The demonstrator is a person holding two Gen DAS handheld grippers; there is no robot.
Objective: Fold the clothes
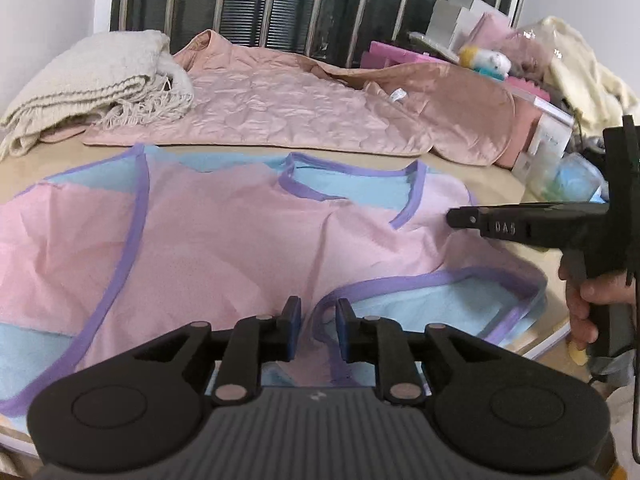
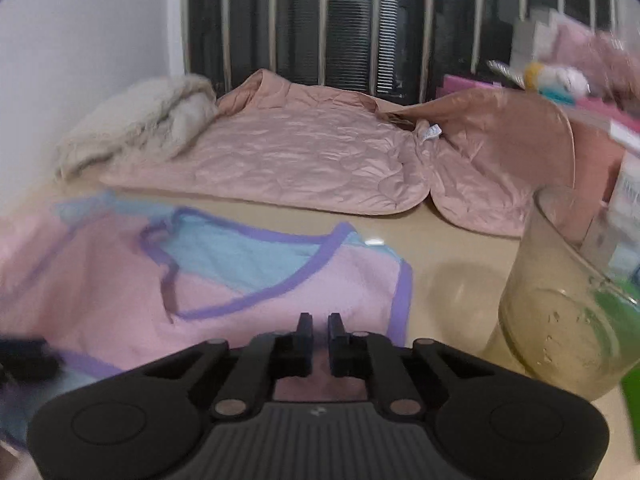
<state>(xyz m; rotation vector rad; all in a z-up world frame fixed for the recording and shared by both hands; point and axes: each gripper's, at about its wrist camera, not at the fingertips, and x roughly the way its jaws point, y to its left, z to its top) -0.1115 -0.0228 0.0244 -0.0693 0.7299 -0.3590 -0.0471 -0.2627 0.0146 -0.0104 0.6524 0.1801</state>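
Note:
A thin pink and light-blue garment [image 1: 224,240] with purple trim lies spread flat on the beige table [image 1: 492,184]. My left gripper [image 1: 318,314] hovers low over its near edge, jaws open, and a loop of purple trim lies under the gap without being pinched. My right gripper [image 1: 454,216], held by a hand [image 1: 600,292], comes in from the right above the garment's right shoulder. In the right wrist view the right gripper [image 2: 320,330] has its jaws nearly together, with a narrow gap and only flat pink garment [image 2: 120,300] beneath.
A quilted pink jacket [image 1: 280,112] lies behind the garment, with a cream fringed blanket [image 1: 88,80] at the back left. A clear plastic jug [image 2: 560,300] stands close on the right. Boxes and a plush toy [image 1: 484,60] crowd the back right.

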